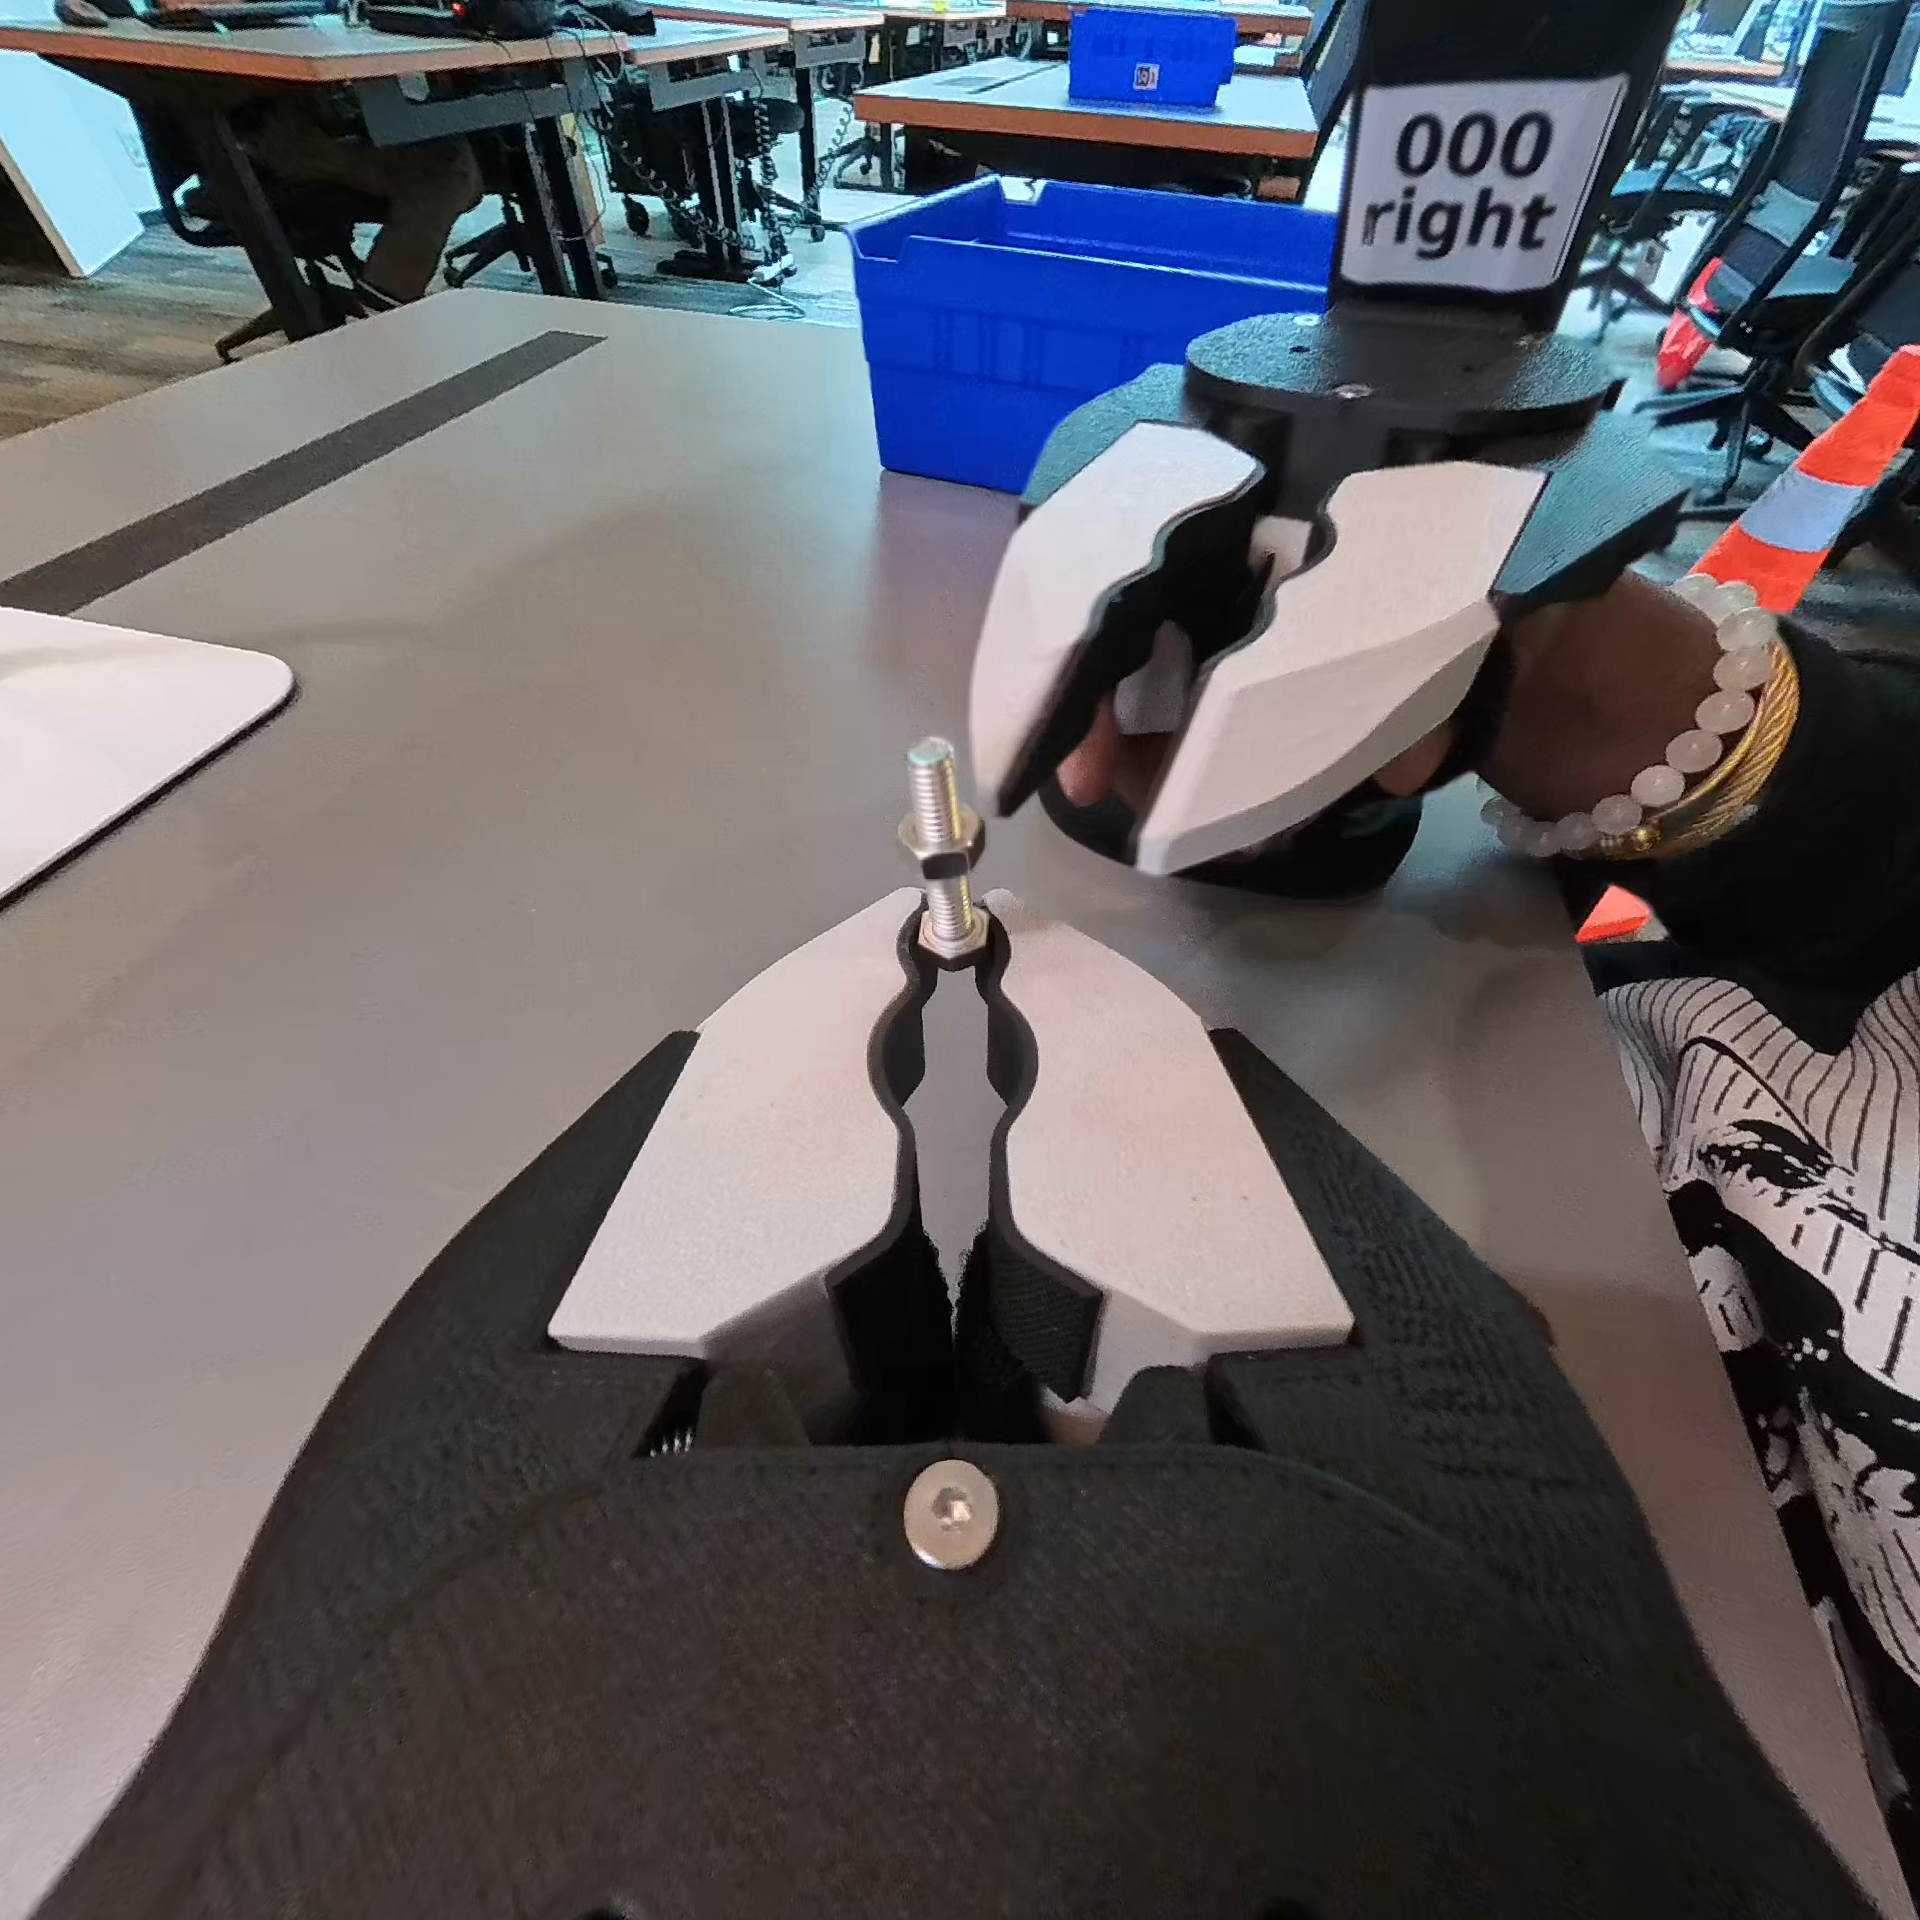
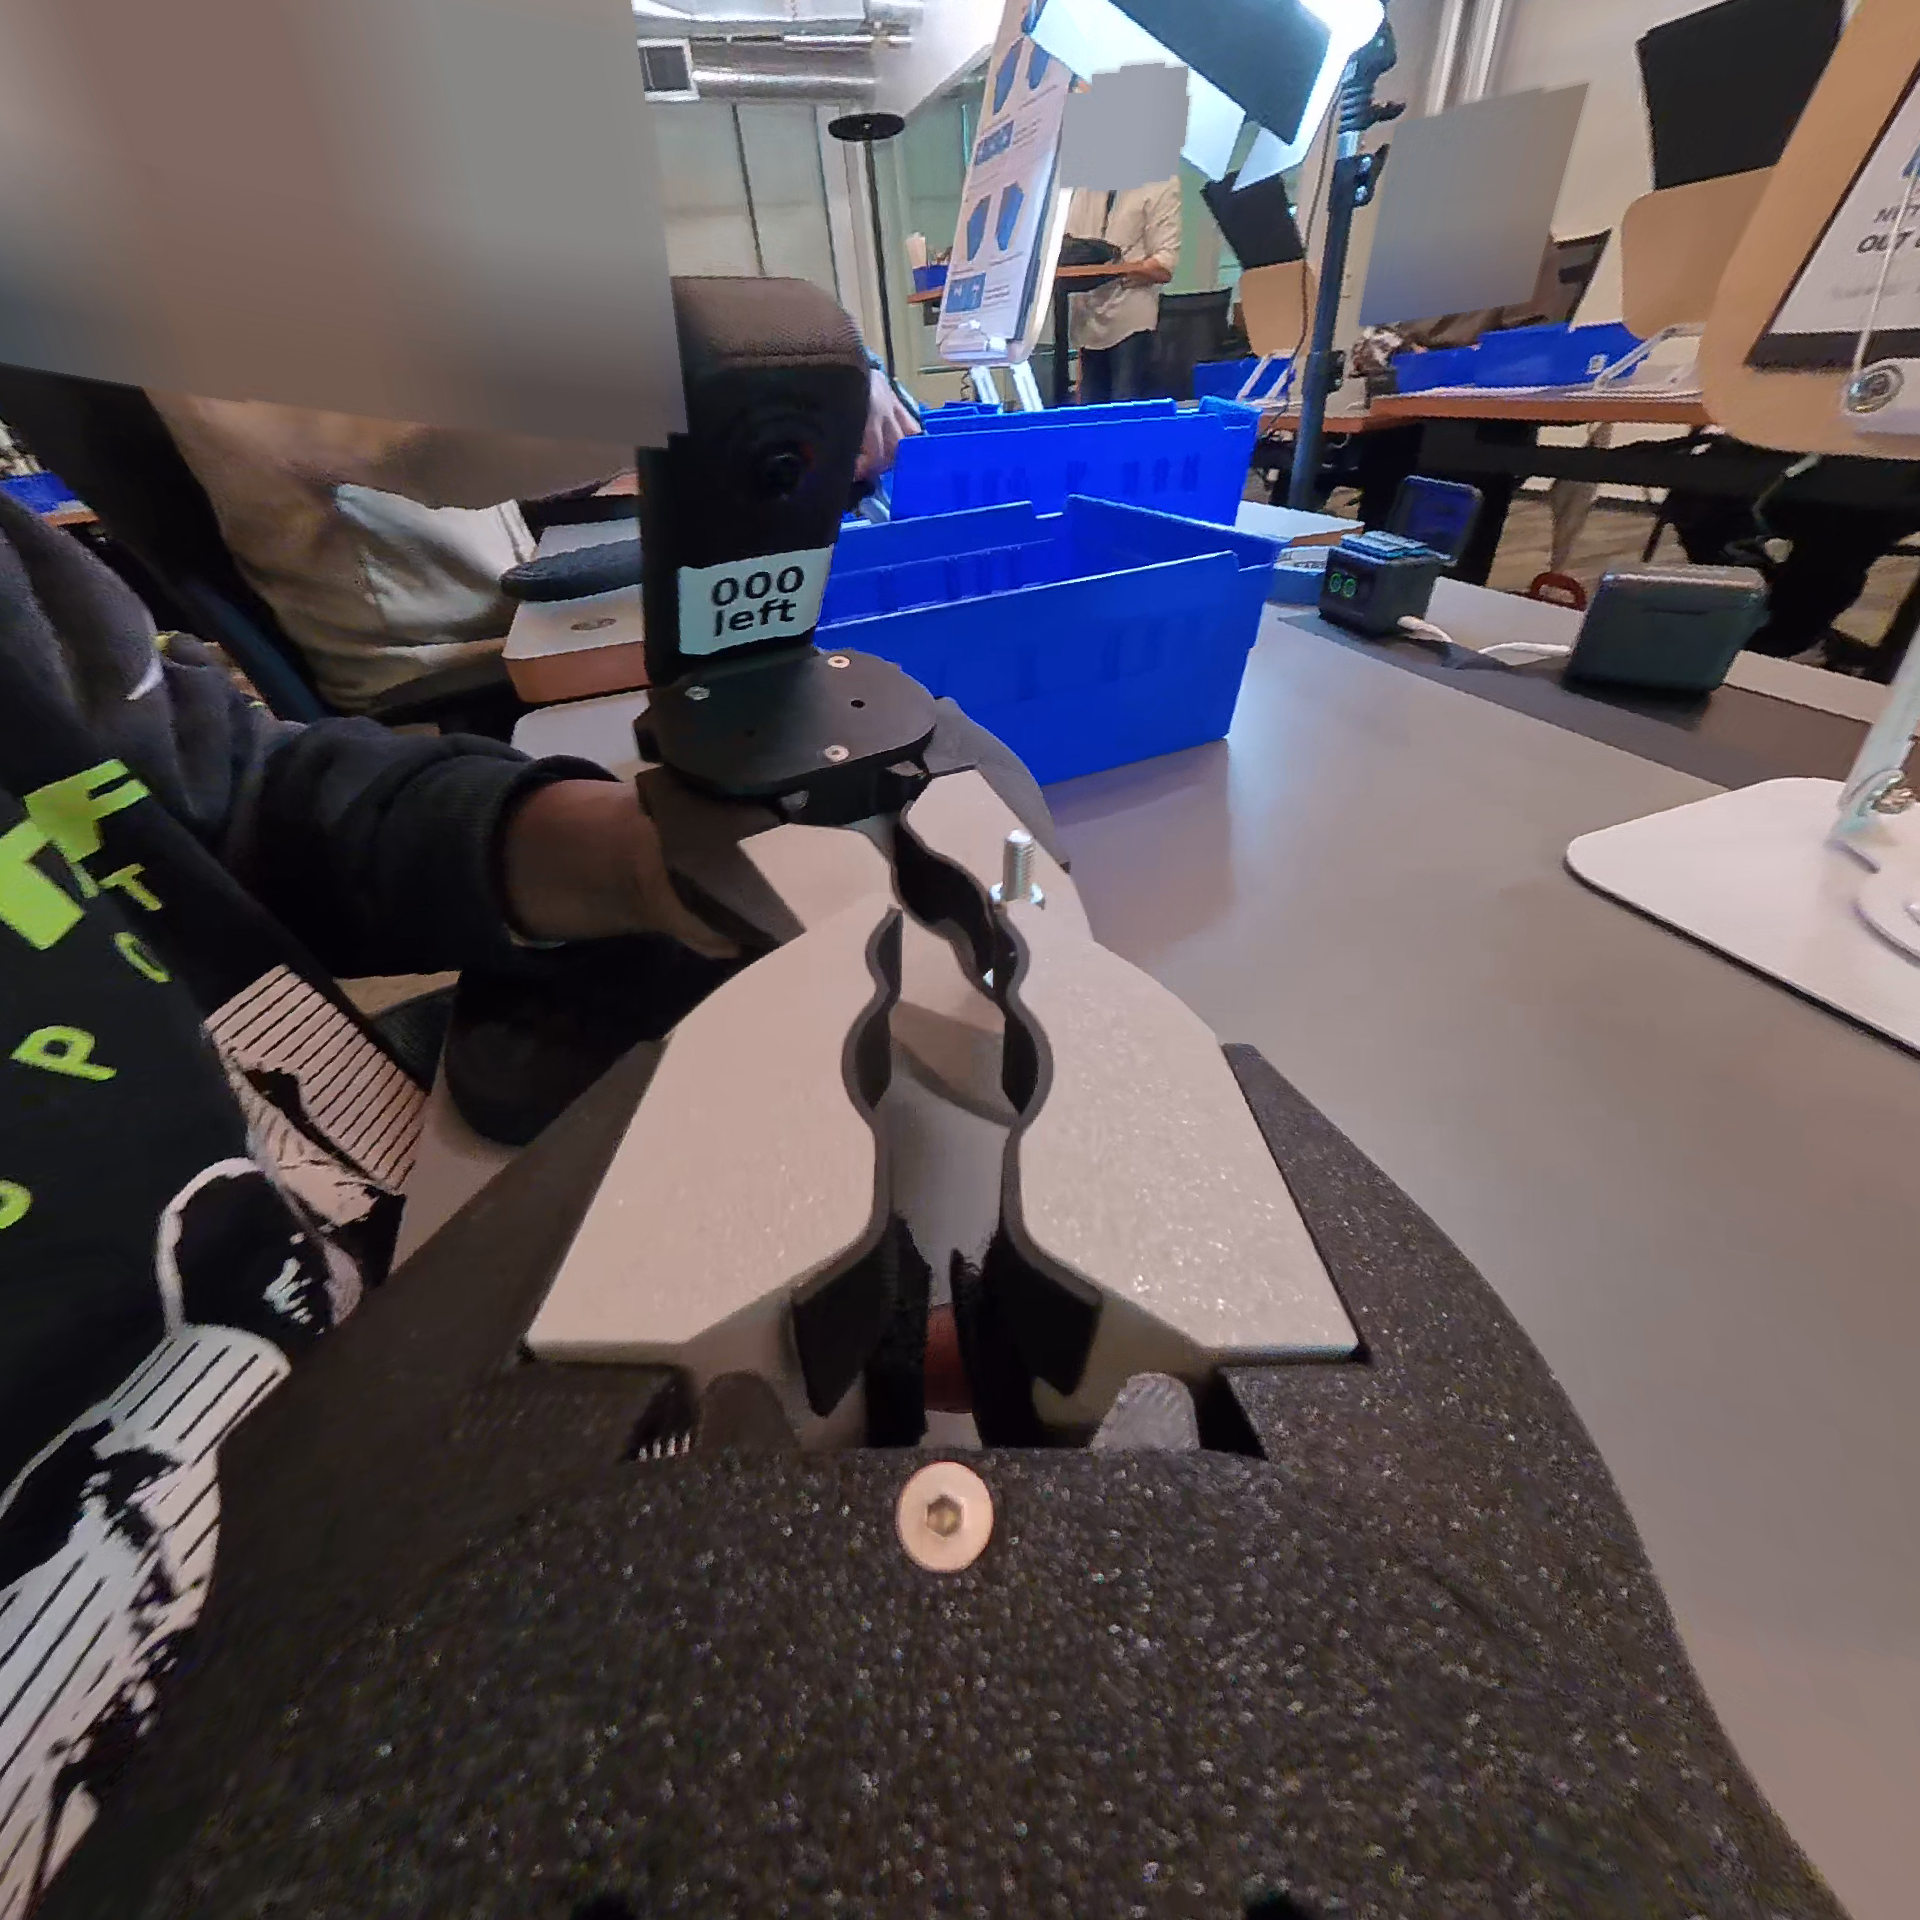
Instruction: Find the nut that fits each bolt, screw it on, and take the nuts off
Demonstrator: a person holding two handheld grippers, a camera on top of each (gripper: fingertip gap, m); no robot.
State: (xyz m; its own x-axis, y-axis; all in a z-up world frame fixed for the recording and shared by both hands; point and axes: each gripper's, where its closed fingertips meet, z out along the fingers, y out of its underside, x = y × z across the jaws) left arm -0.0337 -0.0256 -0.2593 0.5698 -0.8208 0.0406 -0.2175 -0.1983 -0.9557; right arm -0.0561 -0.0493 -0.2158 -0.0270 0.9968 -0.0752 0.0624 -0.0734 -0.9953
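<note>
With the left hand-held gripper (image 1: 951, 920) clamped only on the head of the upright bolt (image 1: 938, 831) above the worktop (image 1: 520, 727), the empty, nearly closed right hand-held gripper (image 1: 1070, 831) could tilt it while turning the nut (image 1: 940, 840).

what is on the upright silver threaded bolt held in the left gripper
A silver hex nut sits partway up the silver threaded bolt, bare thread above and below it. The left gripper clamps the bolt's lower end, so anything beneath the fingertips is covered.
</note>
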